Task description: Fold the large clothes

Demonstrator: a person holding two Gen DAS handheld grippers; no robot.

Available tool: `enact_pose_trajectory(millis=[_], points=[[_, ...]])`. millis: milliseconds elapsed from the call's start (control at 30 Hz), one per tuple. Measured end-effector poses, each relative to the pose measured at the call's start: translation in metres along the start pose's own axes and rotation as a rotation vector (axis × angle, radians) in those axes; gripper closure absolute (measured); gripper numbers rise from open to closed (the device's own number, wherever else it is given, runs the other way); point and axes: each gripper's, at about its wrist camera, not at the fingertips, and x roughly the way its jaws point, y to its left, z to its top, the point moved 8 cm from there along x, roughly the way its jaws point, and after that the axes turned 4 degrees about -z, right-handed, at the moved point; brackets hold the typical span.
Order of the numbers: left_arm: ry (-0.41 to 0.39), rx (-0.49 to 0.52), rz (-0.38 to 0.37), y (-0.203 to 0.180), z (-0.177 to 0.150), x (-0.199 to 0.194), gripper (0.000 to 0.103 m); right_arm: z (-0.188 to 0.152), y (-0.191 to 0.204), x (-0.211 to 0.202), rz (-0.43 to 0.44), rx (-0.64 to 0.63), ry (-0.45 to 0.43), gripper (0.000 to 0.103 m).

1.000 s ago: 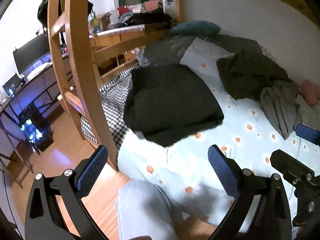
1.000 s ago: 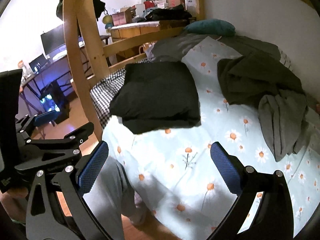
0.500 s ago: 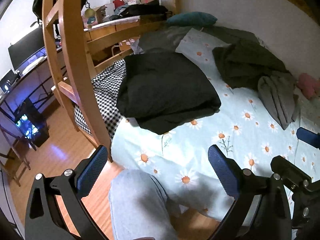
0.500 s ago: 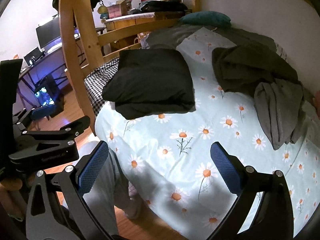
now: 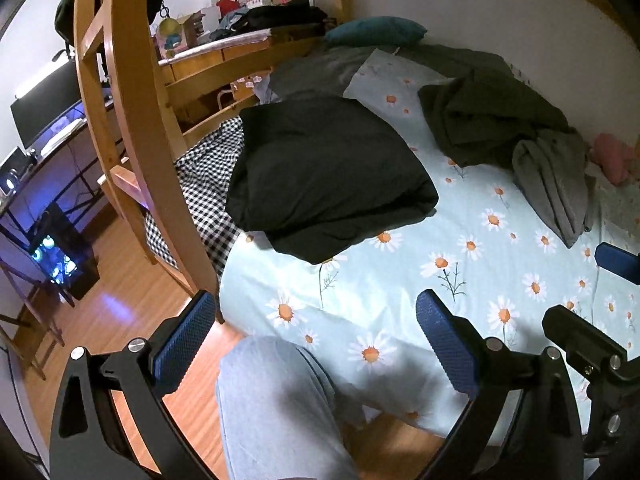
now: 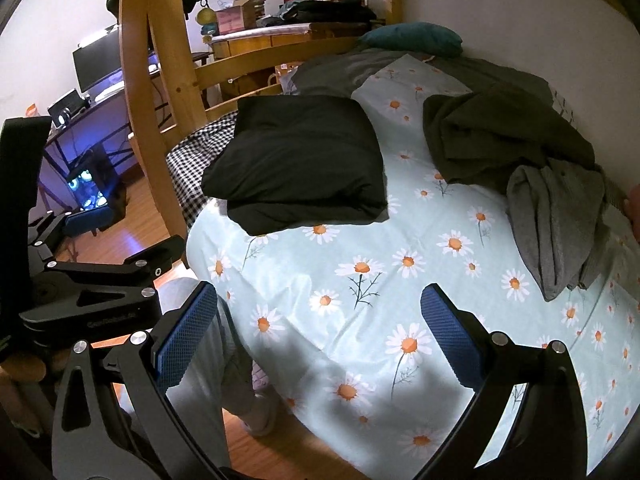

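Note:
A folded black garment (image 5: 324, 172) lies on the daisy-print bed sheet (image 5: 460, 272) near the bed's left edge; it also shows in the right wrist view (image 6: 300, 164). A crumpled dark green garment (image 5: 484, 120) (image 6: 500, 136) and a grey garment (image 5: 556, 184) (image 6: 556, 216) lie further right by the wall. My left gripper (image 5: 316, 344) is open and empty, held off the bed's near edge above the person's knee. My right gripper (image 6: 316, 336) is open and empty over the sheet's near edge. Neither touches any cloth.
A wooden bunk-bed ladder (image 5: 132, 120) (image 6: 156, 120) stands left of the bed. A checked sheet (image 5: 200, 184) hangs beside it. A teal pillow (image 5: 372, 32) lies at the head. A desk with monitor (image 5: 44, 108) and a lit computer case (image 5: 56, 252) stand on the left.
Both grippers pulled back from the bed and tilted slightly; the clothes sit further away in view. Both stayed open and empty. The garments did not move.

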Motion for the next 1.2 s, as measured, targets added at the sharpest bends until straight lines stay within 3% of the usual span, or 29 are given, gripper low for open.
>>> enact_pose_trajectory(millis=[433, 1200], points=[[0.02, 0.007, -0.01, -0.005, -0.004, 0.004, 0.004, -0.002, 0.0, 0.003, -0.002, 0.0, 0.005, 0.003], [0.016, 0.053, 0.037, -0.006, -0.008, 0.001, 0.004, -0.01, 0.004, 0.005, 0.025, -0.013, 0.011, 0.003]])
